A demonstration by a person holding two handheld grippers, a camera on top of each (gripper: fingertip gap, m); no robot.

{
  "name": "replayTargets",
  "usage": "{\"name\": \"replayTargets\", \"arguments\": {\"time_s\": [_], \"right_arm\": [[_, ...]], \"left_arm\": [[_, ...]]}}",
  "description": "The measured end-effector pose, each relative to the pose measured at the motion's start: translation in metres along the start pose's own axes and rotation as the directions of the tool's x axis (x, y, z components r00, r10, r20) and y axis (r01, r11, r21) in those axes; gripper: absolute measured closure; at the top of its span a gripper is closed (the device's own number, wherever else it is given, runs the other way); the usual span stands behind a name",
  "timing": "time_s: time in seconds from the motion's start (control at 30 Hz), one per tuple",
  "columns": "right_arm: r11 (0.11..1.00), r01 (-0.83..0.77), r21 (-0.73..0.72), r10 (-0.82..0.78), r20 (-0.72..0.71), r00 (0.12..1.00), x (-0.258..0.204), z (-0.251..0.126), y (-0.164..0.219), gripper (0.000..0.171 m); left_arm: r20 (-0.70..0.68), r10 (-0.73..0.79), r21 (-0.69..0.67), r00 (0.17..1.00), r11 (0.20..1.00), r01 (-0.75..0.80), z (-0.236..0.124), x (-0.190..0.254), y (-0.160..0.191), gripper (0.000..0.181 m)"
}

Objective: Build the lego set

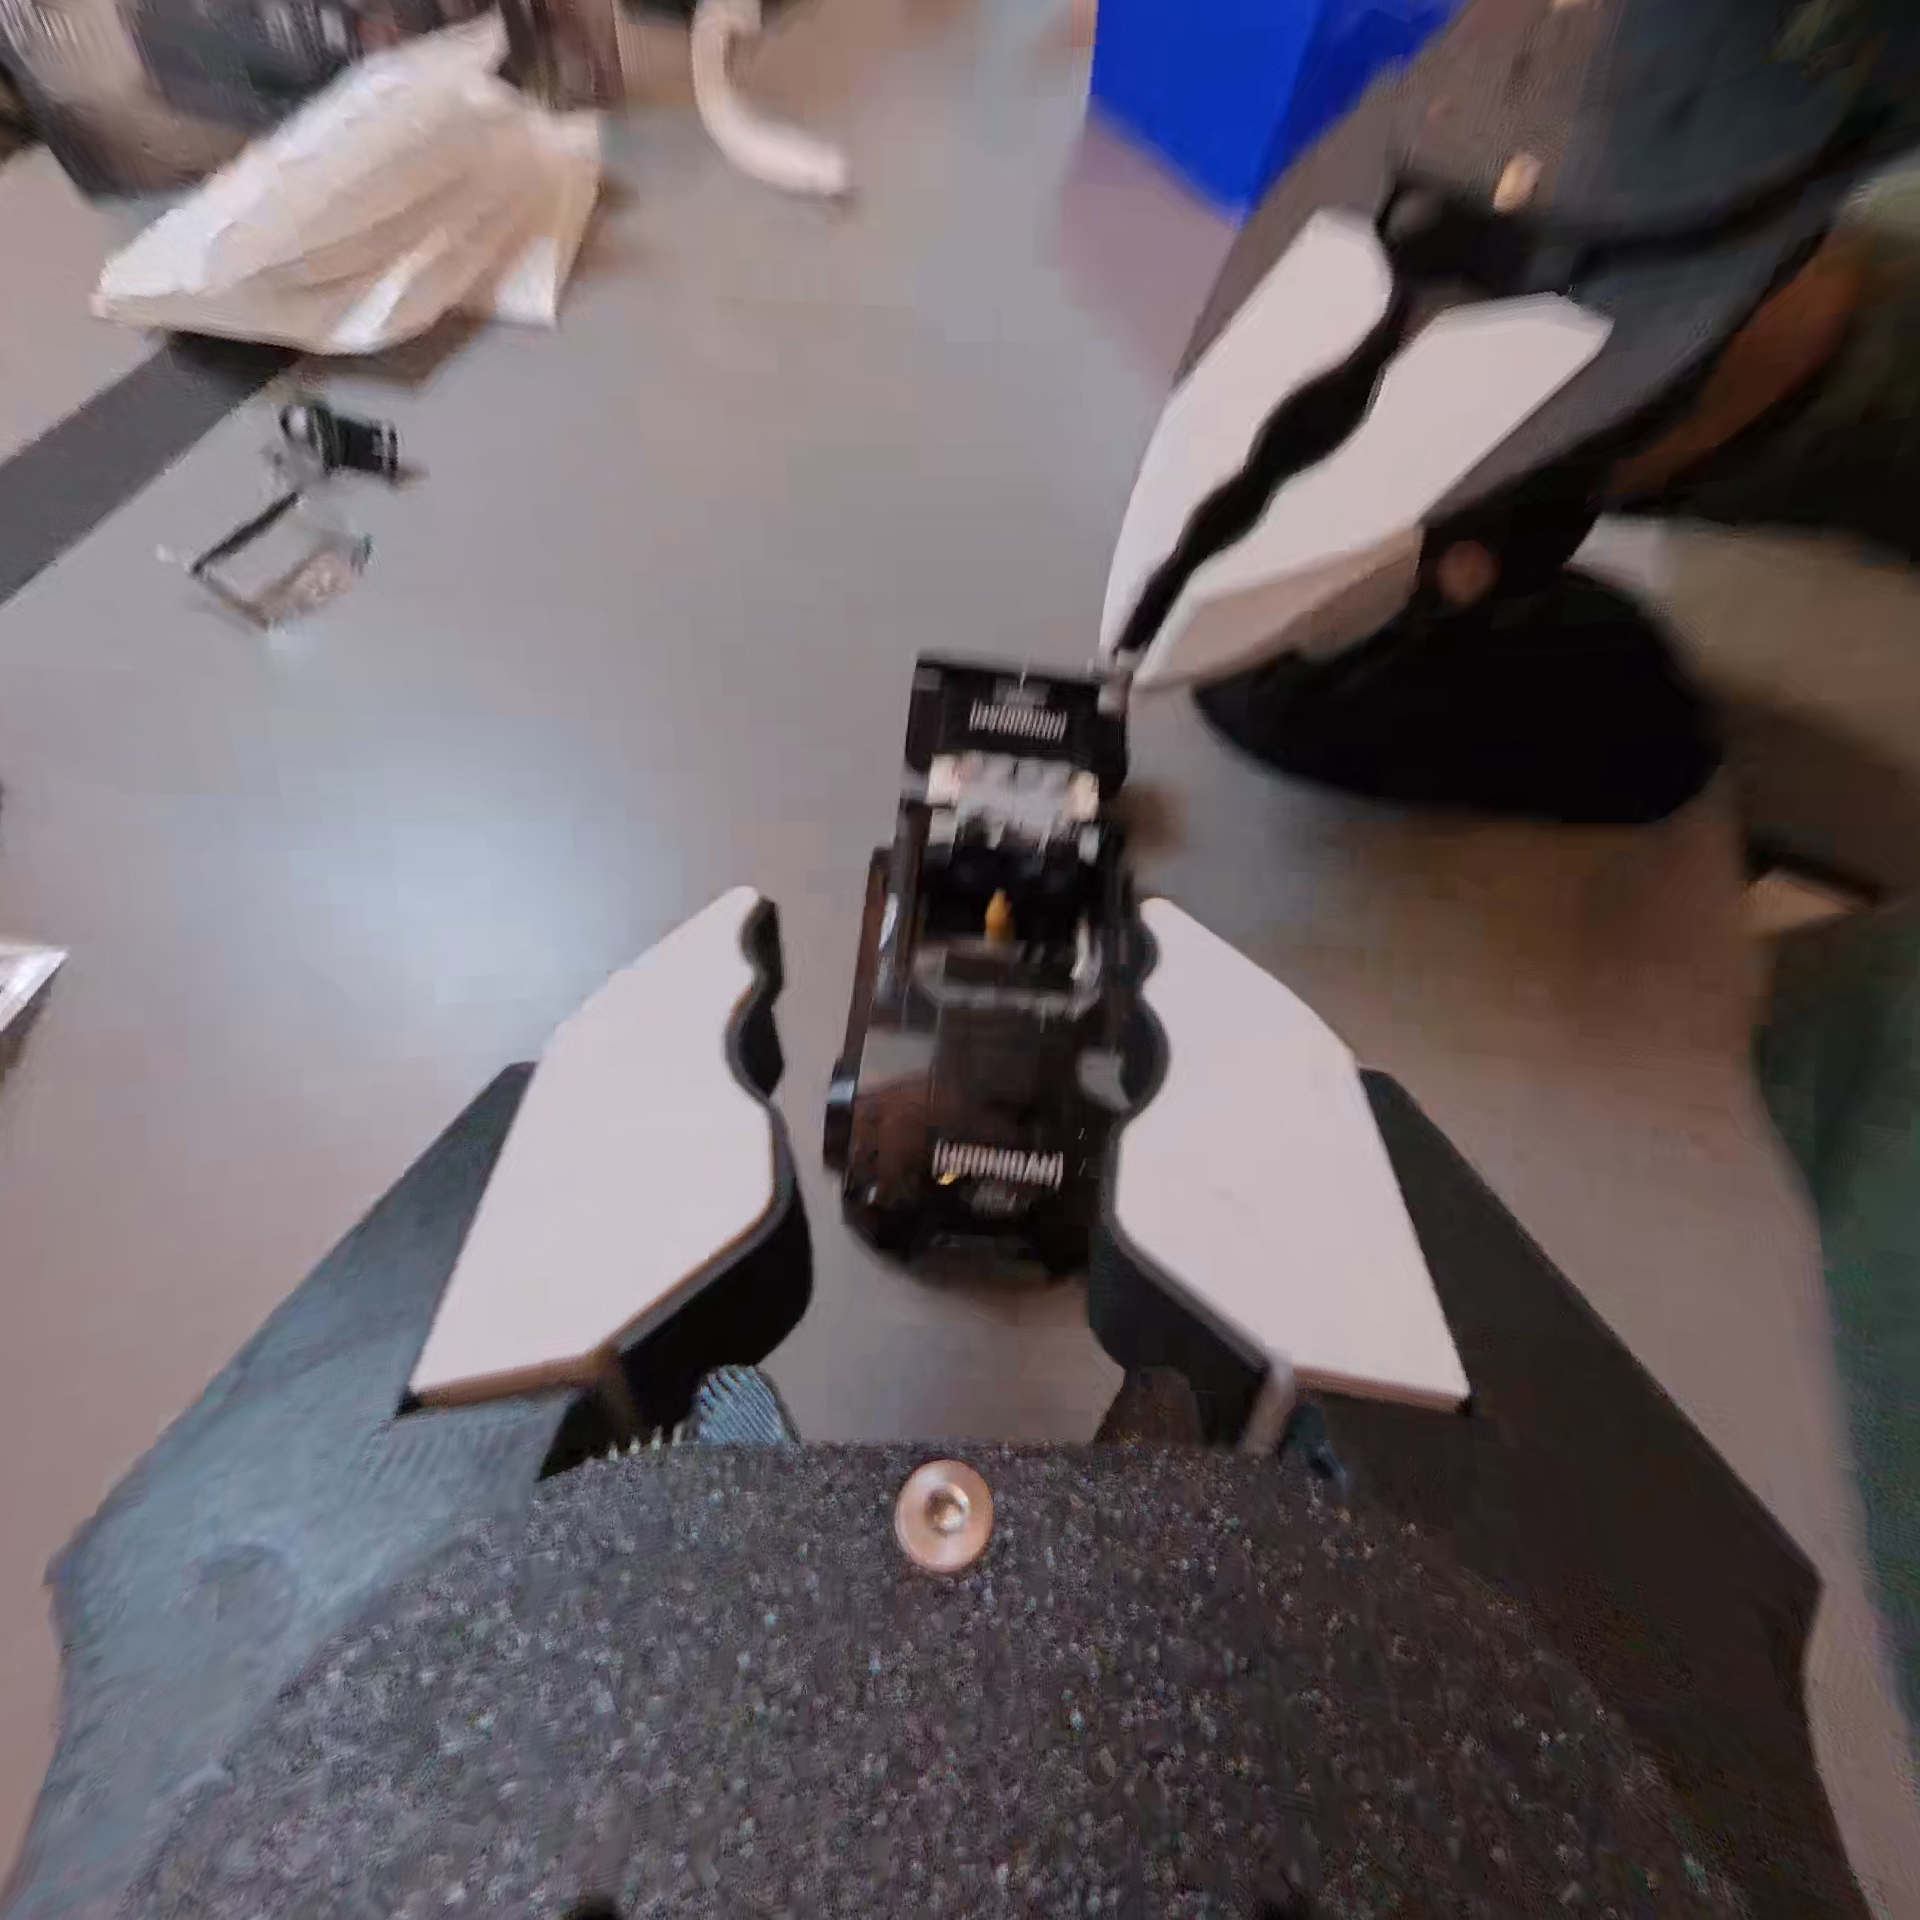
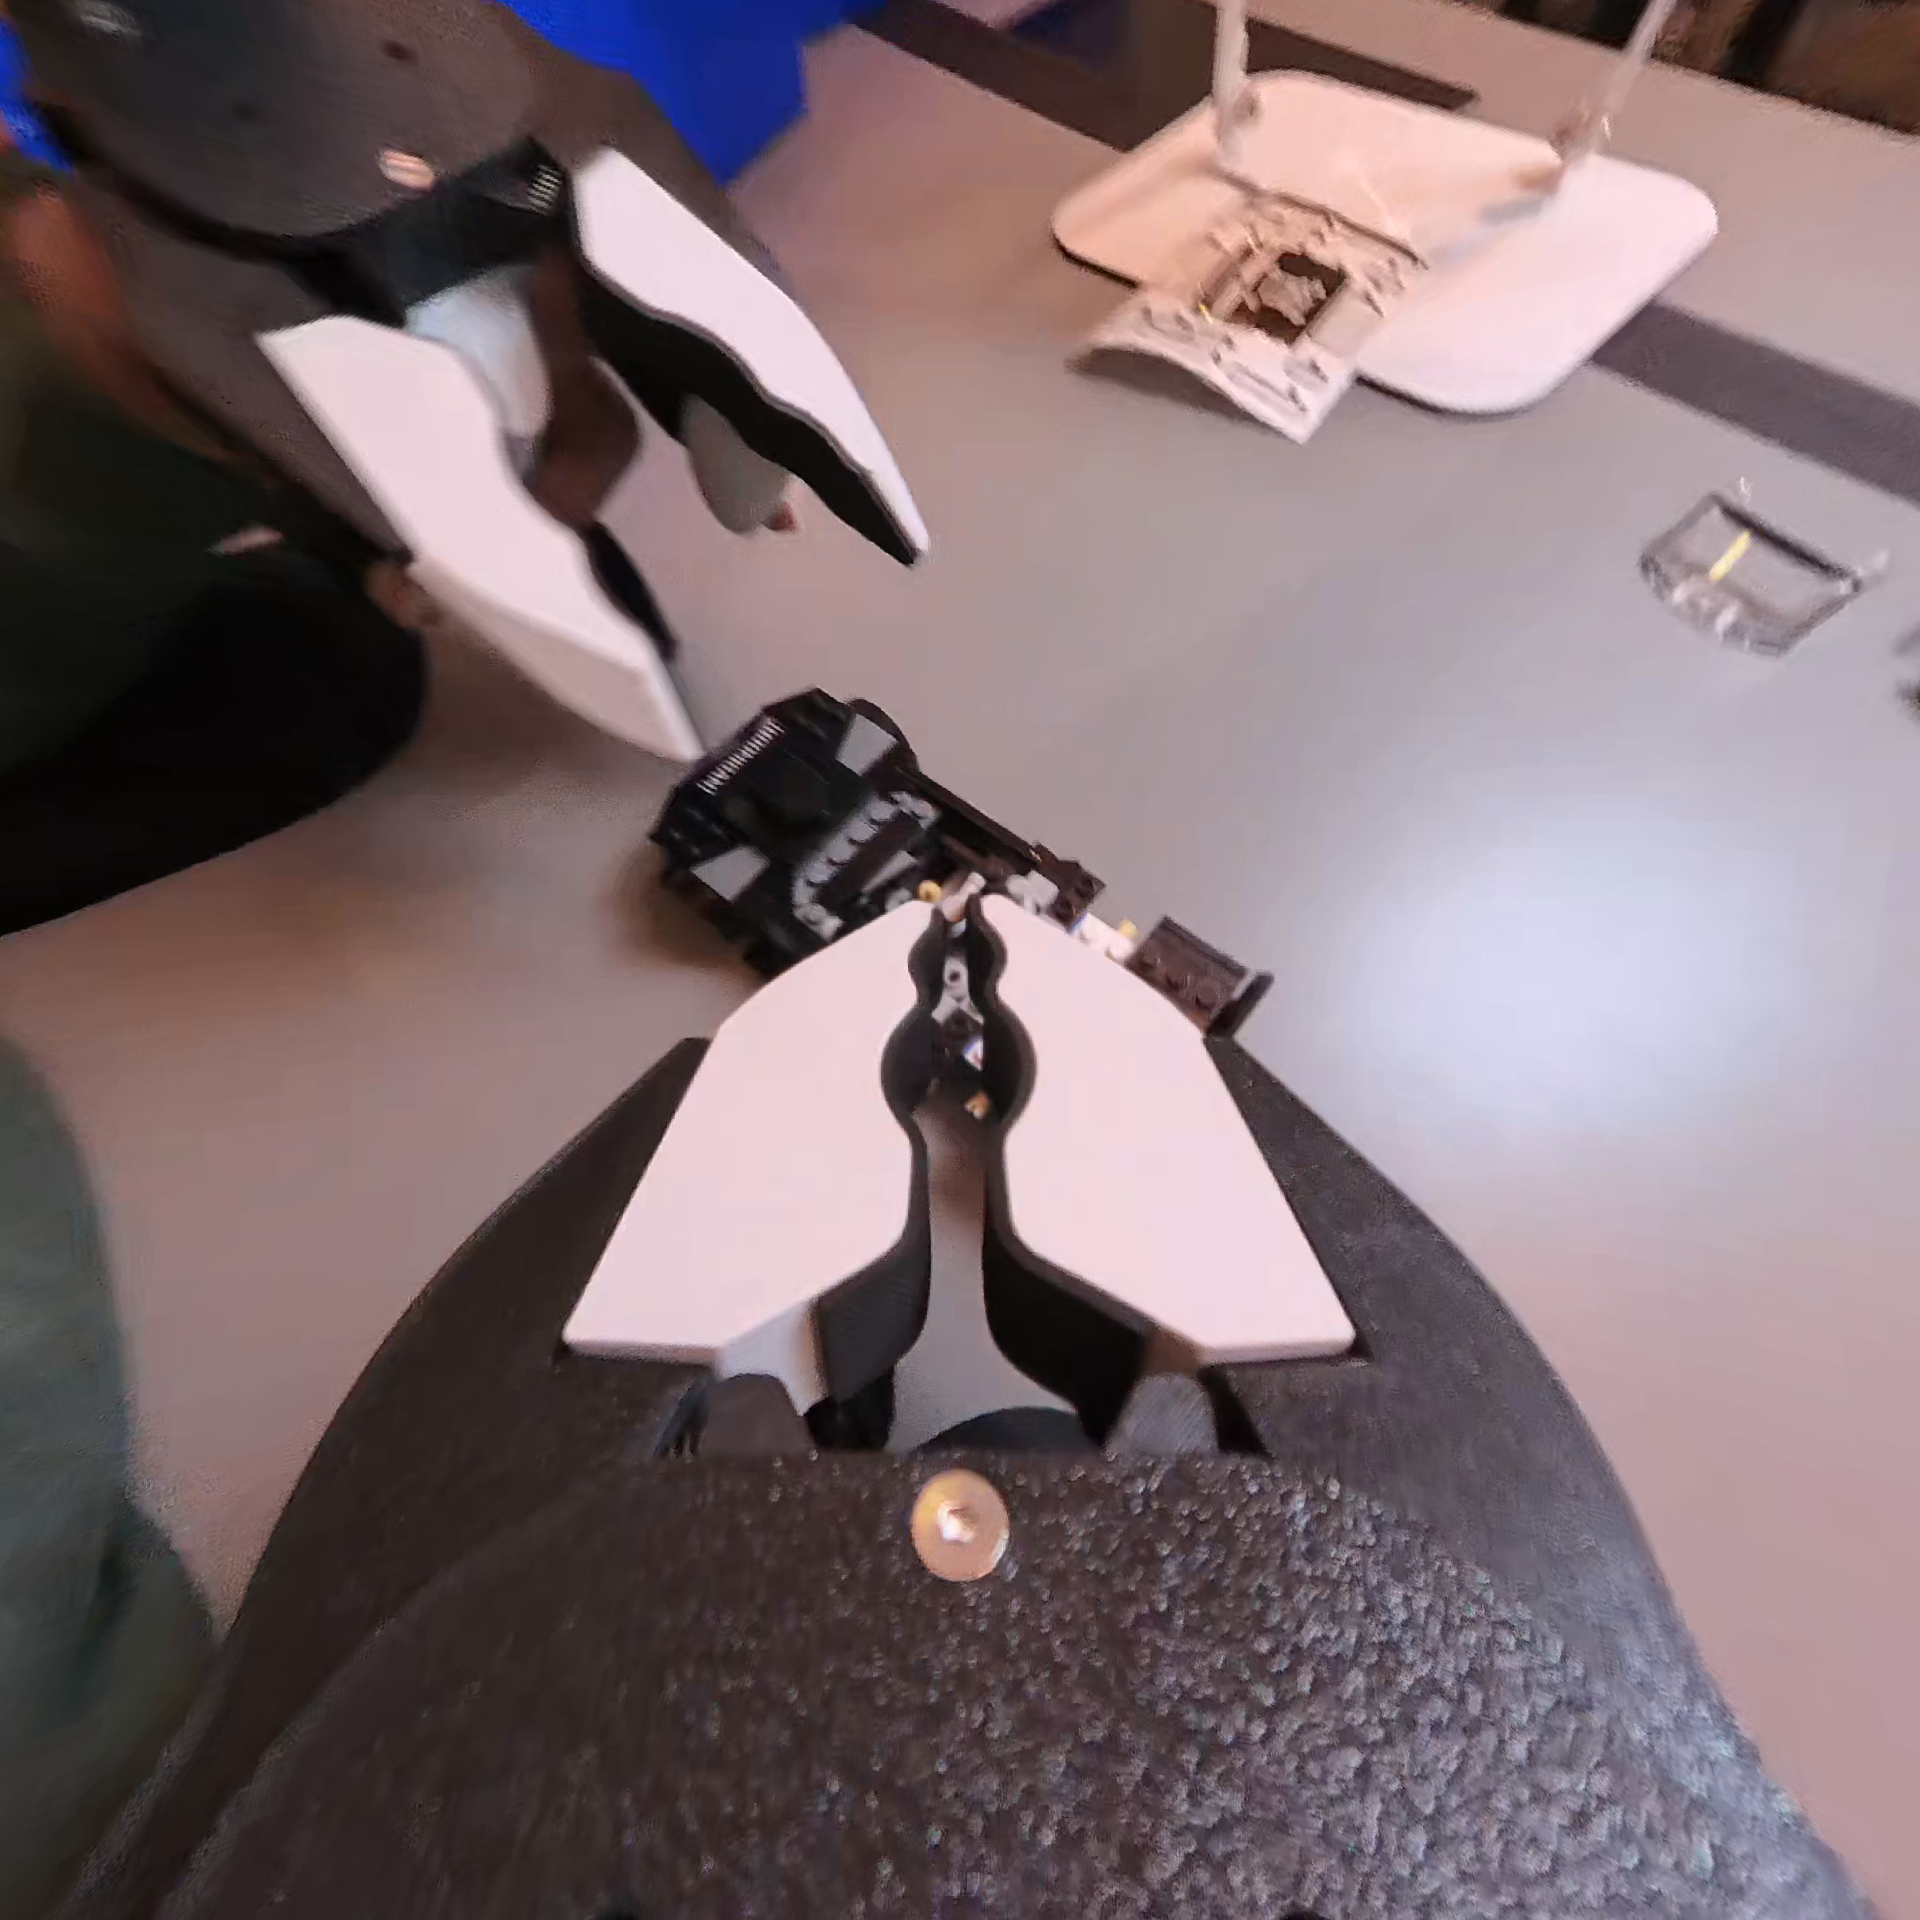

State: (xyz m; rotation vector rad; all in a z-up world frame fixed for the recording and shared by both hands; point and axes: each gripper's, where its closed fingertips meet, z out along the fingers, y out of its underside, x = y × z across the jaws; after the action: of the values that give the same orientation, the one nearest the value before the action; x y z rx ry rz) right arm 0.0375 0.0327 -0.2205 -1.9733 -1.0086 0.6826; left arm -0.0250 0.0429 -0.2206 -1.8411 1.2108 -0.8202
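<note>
A black lego car model (image 1: 987, 1039) lies on the grey table (image 1: 520, 779); it also shows in the right wrist view (image 2: 821, 831), with grey and white parts and a small black section (image 2: 1195, 966) at its near end. My left gripper (image 1: 956, 914) is open, its fingers standing either side of the model's end. In the right wrist view the left gripper (image 2: 800, 644) hangs open just above the model's far end. My right gripper (image 2: 961, 912) is shut on a small white lego piece (image 2: 949, 914), with its tips at the model. In the left wrist view the right gripper (image 1: 1122, 655) touches the model's far right corner.
A crumpled paper bag (image 1: 364, 208), a clear plastic bag with parts (image 1: 281, 540) and a blue box (image 1: 1247, 83) lie beyond. A white stand base (image 2: 1507, 260) holds an instruction booklet (image 2: 1226, 353). A clear plastic wrapper (image 2: 1745, 582) lies to the right. A person's dark clothing (image 2: 156, 727) borders the table.
</note>
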Motion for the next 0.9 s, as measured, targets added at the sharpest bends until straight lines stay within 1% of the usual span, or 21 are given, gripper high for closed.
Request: {"name": "replayTargets", "arguments": {"time_s": [0.03,0.07,0.17,0.27,0.33,0.63,0.9], "right_arm": [[1.000,-0.018,-0.018,0.017,-0.025,1.000,0.002,0.005,0.006,0.167],[0.999,-0.035,-0.029,0.034,-0.039,0.999,0.003,0.009,0.011,0.167],[0.996,-0.073,-0.058,0.070,-0.058,0.996,0.004,0.018,0.020,0.167],[0.993,-0.079,-0.092,0.073,-0.069,0.995,0.004,0.023,0.025,0.167],[0.989,-0.079,-0.124,0.070,-0.078,0.995,0.005,0.025,0.029,0.167],[0.975,-0.084,-0.203,0.069,-0.083,0.994,0.005,0.023,0.034,0.167],[0.960,-0.053,-0.276,0.029,-0.091,0.995,0.006,0.024,0.035,0.167]], "left_arm": [[0.020,0.027,-0.080,0.999,0.997,-0.025,0.001,-0.001,0.014,0.107],[0.023,0.039,-0.140,0.999,0.990,-0.036,0.003,0.000,0.027,0.101],[-0.025,0.037,-0.197,0.999,0.980,-0.041,0.012,0.011,0.048,0.093],[-0.025,0.066,-0.256,0.998,0.964,-0.070,0.019,0.013,0.062,0.091],[-0.015,0.076,-0.256,0.997,0.964,-0.078,0.021,0.013,0.061,0.097],[0.019,0.058,-0.248,0.998,0.967,-0.052,0.022,0.016,0.061,0.097],[0.040,0.041,-0.238,0.998,0.971,-0.031,0.023,0.019,0.061,0.097]]}}
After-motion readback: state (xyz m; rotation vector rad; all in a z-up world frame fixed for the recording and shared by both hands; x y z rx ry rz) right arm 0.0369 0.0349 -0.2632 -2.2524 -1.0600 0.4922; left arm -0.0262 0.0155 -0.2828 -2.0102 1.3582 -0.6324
